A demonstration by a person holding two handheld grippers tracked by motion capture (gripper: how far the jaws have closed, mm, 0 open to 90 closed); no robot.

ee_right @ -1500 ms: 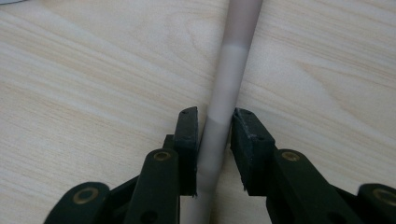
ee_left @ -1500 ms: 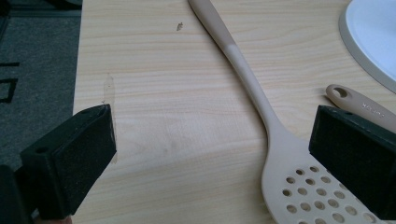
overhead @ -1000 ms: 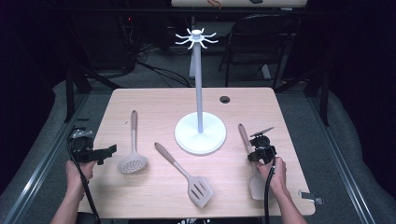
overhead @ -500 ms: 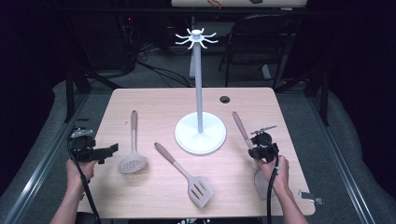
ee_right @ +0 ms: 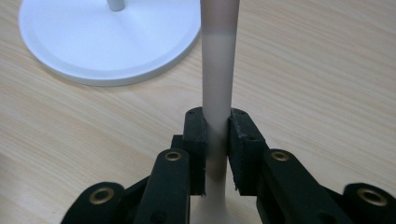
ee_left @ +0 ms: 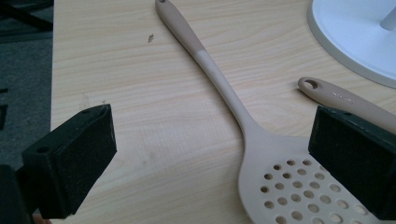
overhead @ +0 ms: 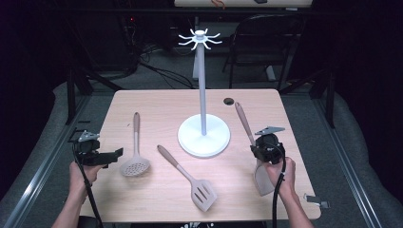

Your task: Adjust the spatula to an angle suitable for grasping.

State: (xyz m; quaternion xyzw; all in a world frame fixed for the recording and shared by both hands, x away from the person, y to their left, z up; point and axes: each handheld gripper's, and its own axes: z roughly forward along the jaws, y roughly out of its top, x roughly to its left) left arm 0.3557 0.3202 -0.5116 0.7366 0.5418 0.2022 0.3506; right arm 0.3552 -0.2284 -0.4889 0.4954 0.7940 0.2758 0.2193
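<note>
The right claw [ee_right: 217, 140] pinches the handle of a beige spatula [overhead: 246, 124] at the right side of the table [overhead: 157, 102], the handle angled toward the far side beside the white stand [overhead: 204, 135]. The left claw [ee_left: 210, 154] is spread wide near the left edge, over the skimmer [ee_left: 289, 186]. A slotted turner [overhead: 190, 178] lies between them.

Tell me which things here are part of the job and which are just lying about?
In the job:
- right claw, shut on the spatula handle
- white utensil stand with hooks on top, probably where it goes

Lying about:
- skimmer
- slotted turner
- left claw, open, holding nothing
- small black knob
</note>
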